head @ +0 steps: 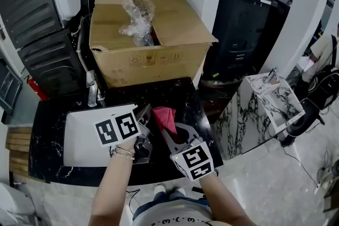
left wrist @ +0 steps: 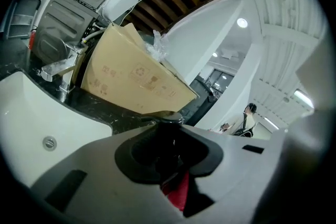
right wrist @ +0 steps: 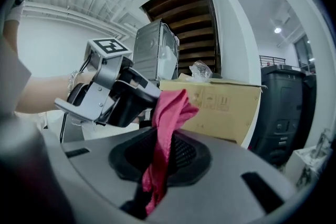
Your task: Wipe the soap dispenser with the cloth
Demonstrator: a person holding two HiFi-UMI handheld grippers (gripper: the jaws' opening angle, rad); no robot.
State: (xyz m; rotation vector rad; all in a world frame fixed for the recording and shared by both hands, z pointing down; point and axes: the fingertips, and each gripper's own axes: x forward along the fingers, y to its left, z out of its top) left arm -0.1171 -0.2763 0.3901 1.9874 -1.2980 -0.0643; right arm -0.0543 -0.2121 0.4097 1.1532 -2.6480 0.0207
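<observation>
Here, the cloth hangs over a black marble counter.

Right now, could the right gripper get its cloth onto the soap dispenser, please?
Probably yes: the cloth held by the right gripper sits beside the soap dispenser in the left gripper, nothing between.

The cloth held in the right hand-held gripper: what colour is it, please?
The cloth is pinkish red, clearest in the right gripper view.

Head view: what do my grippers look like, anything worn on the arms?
The left gripper and right gripper are grey metal with black jaw linings, each topped by a white cube of black square markers. Forearms are unsleeved; thin bracelets ring the left wrist.
</observation>
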